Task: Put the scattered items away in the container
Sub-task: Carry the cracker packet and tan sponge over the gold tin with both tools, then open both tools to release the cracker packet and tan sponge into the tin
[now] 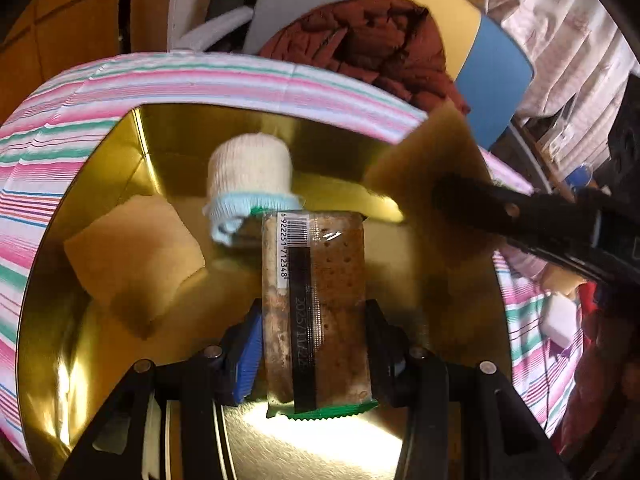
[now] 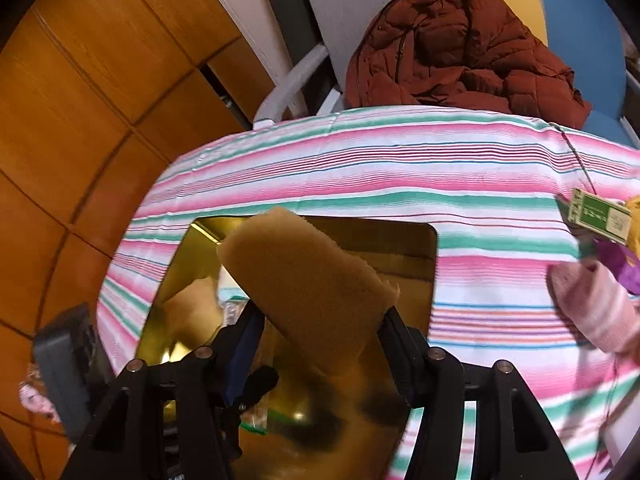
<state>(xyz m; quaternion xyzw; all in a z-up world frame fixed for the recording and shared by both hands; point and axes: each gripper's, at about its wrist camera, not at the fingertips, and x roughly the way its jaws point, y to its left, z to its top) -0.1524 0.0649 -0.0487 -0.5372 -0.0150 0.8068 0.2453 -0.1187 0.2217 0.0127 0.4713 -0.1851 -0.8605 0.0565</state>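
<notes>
Two tongs [image 1: 312, 344] [image 2: 320, 332] crowd gold tin [image 1: 120, 152]; sock [image 1: 250, 172] probably inside.

Barcode digits 6 922251 712348 and date 2025/11/22 on biscuit packet [image 1: 316, 300], green box [image 2: 598, 216] print unreadable

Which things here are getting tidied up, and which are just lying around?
For the job:
gold tin
cracker packet in left tongs
tan sponge in right tongs
rolled sock
pink sock
green box

Just lying about:
red jacket
striped cloth
</notes>
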